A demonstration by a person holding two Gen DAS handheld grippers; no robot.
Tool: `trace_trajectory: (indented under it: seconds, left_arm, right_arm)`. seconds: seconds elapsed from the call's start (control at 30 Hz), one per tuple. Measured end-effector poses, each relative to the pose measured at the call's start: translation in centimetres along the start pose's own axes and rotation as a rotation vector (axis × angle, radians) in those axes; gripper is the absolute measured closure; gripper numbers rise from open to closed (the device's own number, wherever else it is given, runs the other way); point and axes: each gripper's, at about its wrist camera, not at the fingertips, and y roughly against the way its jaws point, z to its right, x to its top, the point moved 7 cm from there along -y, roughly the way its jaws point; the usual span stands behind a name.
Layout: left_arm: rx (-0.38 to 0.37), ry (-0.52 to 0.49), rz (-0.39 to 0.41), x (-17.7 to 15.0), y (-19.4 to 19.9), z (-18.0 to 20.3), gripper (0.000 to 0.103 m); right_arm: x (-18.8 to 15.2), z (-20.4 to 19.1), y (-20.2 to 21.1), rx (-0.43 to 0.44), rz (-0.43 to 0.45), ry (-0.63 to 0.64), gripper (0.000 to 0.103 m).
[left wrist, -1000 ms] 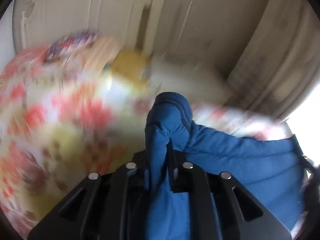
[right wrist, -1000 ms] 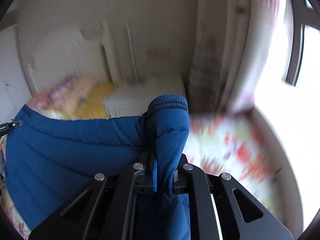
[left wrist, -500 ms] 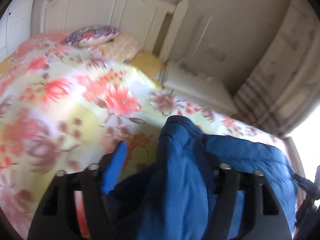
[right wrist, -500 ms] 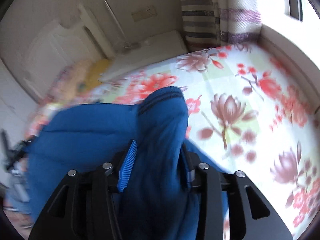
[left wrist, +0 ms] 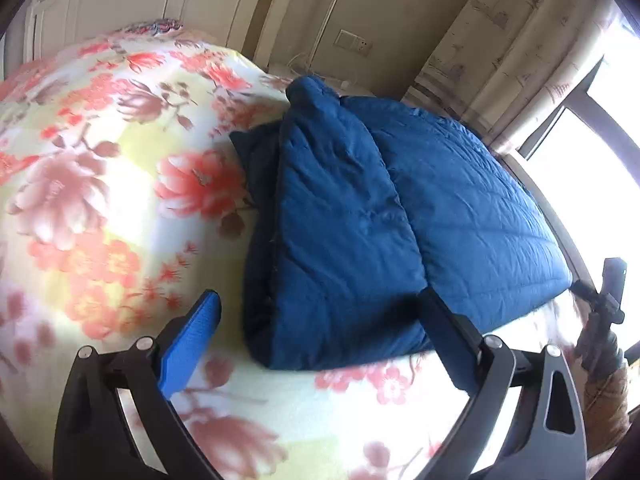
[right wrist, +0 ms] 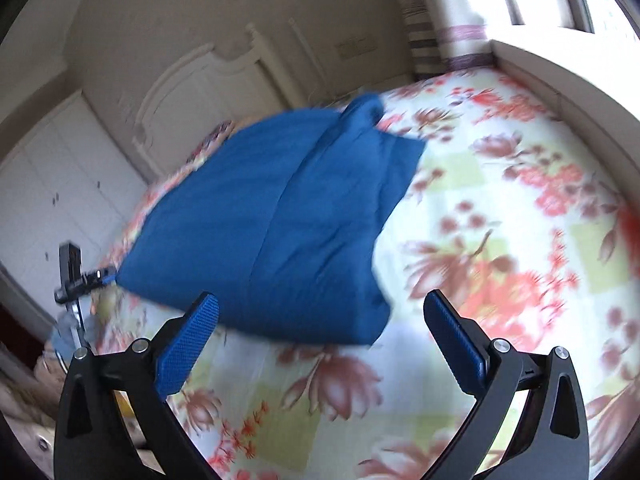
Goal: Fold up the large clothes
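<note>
Bedroom walls and a cream headboard fill the far background, well beyond both tools, with a striped curtain and a bright window off to one side. Filling most of the view is the bed, its floral cover in red, pink and pale green stretching out ahead of and under both hand-held grippers. And on it lies the blue padded jacket, folded over on itself into a thick bundle with a long crease running away from the camera, a ribbed cuff poking up at its far end.

Now the left hand-held gripper: jaws opening, spread wide, with the near corner of the jacket lying between the fingers. The left pad stands clear of the cloth; the right finger sits right against the bundle's edge, and contact there I cannot tell.

Over to the right hand-held gripper: jaws opening too, spread wide, the blue pads apart from the cloth. The jacket's near edge lies just ahead of and between the fingertips, flat on the bed. The picture is blurred here.

Smallest of all, the other tool shows at the edge of each view, beside the jacket's far corner.
</note>
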Motion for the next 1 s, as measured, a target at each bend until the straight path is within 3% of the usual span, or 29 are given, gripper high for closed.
trace_trajectory:
  seconds: [0.07, 0.17, 0.2, 0.23, 0.27, 0.3, 0.33, 0.37, 0.4, 0.5, 0.8, 1.0]
  left_arm:
    - [-0.003, 0.021, -0.002, 0.6, -1.3, 0.2, 0.002]
    - [0.055, 0.019, -0.023, 1.1, -2.9, 0.5, 0.002]
    - [0.061, 0.019, -0.013, 1.1, -2.9, 0.9, 0.013]
    - [0.039, 0.015, -0.013, 1.0, -2.8, 1.4, 0.032]
    - [0.047, -0.011, 0.005, 0.7, -2.1, 2.0, 0.037]
    - [0.065, -0.037, 0.021, 0.5, -1.4, 2.3, 0.053]
    - [0.09, -0.051, 0.035, 0.0, -0.4, 2.5, 0.062]
    - [0.082, -0.047, 0.039, -0.4, 0.1, 2.7, 0.064]
    - [0.069, -0.035, 0.041, -1.0, 0.8, 2.8, 0.065]
    - [0.063, -0.035, 0.04, -3.3, 3.1, 3.3, 0.065]
    - [0.061, -0.003, 0.007, -10.5, 9.0, 2.5, 0.061]
    - [0.086, -0.016, 0.005, -12.1, 10.2, 2.6, 0.055]
  right_arm:
    - [0.5, -0.5, -1.0, -0.05, -0.015, 0.036, 0.011]
    - [0.9, -1.2, -1.9, -0.023, -0.007, 0.031, 0.017]
    - [0.9, -1.4, -2.0, -0.034, -0.005, 0.041, 0.024]
    - [0.8, -1.8, -2.0, -0.047, 0.004, 0.058, 0.029]
    - [0.7, -2.5, -1.9, -0.069, 0.022, 0.092, 0.037]
    - [0.5, -3.0, -1.8, -0.09, 0.027, 0.115, 0.042]
    - [0.3, -3.5, -1.7, -0.12, 0.033, 0.143, 0.045]
    - [0.4, -3.7, -1.7, -0.14, 0.042, 0.158, 0.054]
    - [0.3, -4.0, -1.3, -0.176, 0.058, 0.178, 0.065]
    - [-0.1, -4.7, -0.2, -0.19, 0.09, 0.214, 0.07]
    - [-8.2, -8.2, 6.0, -0.094, 0.049, 0.237, 0.071]
    - [-11.6, -8.8, 8.1, -0.072, 0.038, 0.188, 0.069]
